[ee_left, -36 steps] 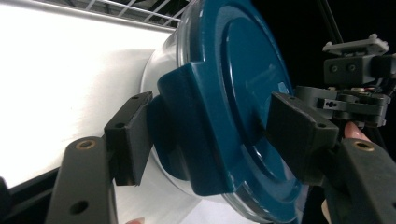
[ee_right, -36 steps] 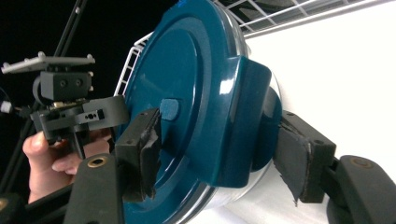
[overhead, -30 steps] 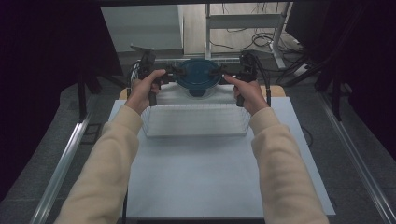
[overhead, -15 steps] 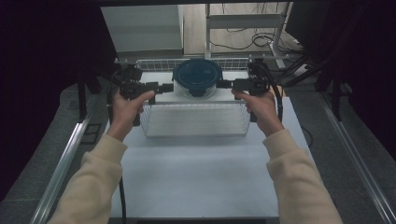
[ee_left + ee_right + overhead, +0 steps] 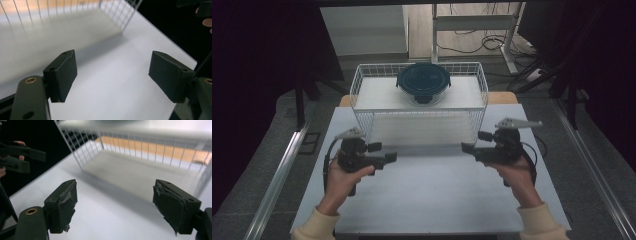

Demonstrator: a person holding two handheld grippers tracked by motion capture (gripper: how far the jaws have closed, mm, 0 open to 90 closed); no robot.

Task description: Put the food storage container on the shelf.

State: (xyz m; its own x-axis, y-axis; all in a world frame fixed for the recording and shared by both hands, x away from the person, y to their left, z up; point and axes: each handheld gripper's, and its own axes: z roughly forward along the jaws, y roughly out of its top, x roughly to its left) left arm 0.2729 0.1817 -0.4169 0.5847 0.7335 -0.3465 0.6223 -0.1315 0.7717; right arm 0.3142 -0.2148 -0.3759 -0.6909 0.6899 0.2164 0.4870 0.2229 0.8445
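Note:
A round container with a dark blue lid (image 5: 424, 81) rests on a white surface inside the rim of a white wire basket (image 5: 362, 107) at the far middle of the table. My left gripper (image 5: 383, 152) is held near the basket's front left corner, open and holding nothing. Its jaws (image 5: 112, 72) stand wide apart over bare white table. My right gripper (image 5: 473, 141) is near the basket's front right corner, also open and holding nothing. Its worn pads (image 5: 63, 205) face the basket's wire wall (image 5: 140, 147). Both grippers are apart from the container.
A white sheet (image 5: 432, 200) covers the table's near half. A wooden tabletop edge (image 5: 502, 97) shows behind the basket. Metal rails (image 5: 277, 180) run along both sides. A stand and cables (image 5: 472, 40) lie on the floor beyond. The left gripper (image 5: 22, 155) appears in the right gripper view.
Both grippers were at the container's sides and have drawn back toward the person, now open. The container stays on the basket.

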